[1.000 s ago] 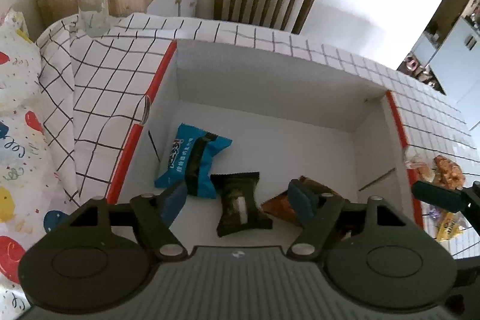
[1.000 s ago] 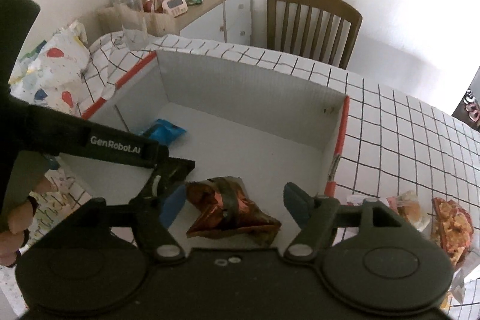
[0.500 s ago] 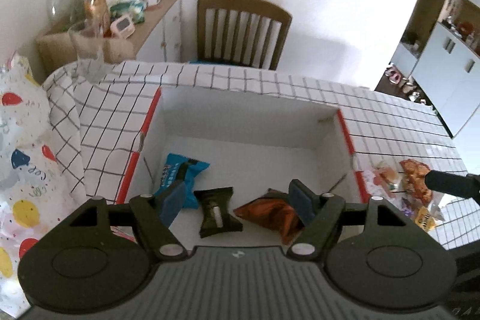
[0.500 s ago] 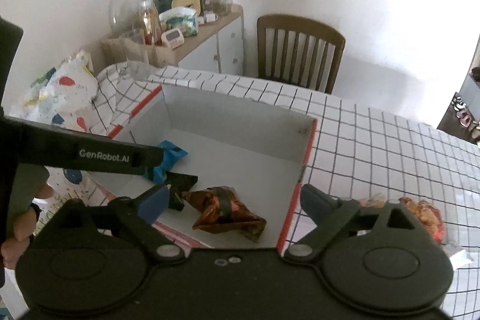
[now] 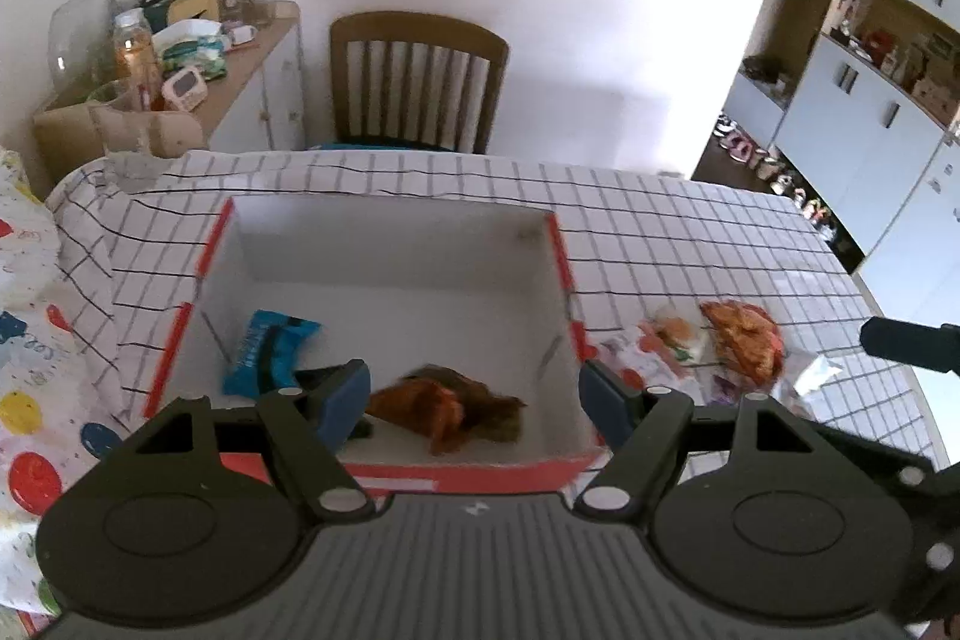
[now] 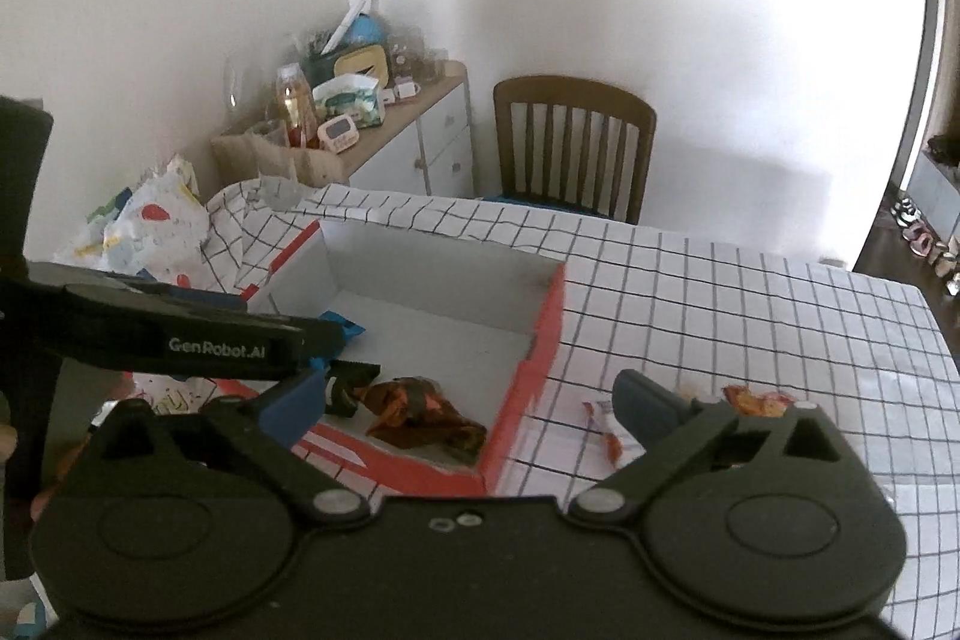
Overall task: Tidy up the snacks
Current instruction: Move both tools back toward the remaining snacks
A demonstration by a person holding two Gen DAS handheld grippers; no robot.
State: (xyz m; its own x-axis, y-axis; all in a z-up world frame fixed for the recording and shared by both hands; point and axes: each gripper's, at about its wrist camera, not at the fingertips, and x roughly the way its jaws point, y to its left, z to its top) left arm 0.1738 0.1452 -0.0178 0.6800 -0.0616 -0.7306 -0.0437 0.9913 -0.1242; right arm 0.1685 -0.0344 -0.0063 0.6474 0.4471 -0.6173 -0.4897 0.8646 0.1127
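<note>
above the box [image 5: 384, 292], both grippers gape over three snack packets.

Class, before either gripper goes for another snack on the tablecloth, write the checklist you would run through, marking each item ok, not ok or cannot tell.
1. Right gripper empty, jaws just opened wide: ok.
2. Left gripper empty, jaws apart: ok.
3. Orange packet lying inside the box: ok.
4. Blue packet inside the box: ok.
5. Loose snacks on the tablecloth right of the box, unobstructed: ok.
6. How many loose snacks remain: cannot tell.
</note>
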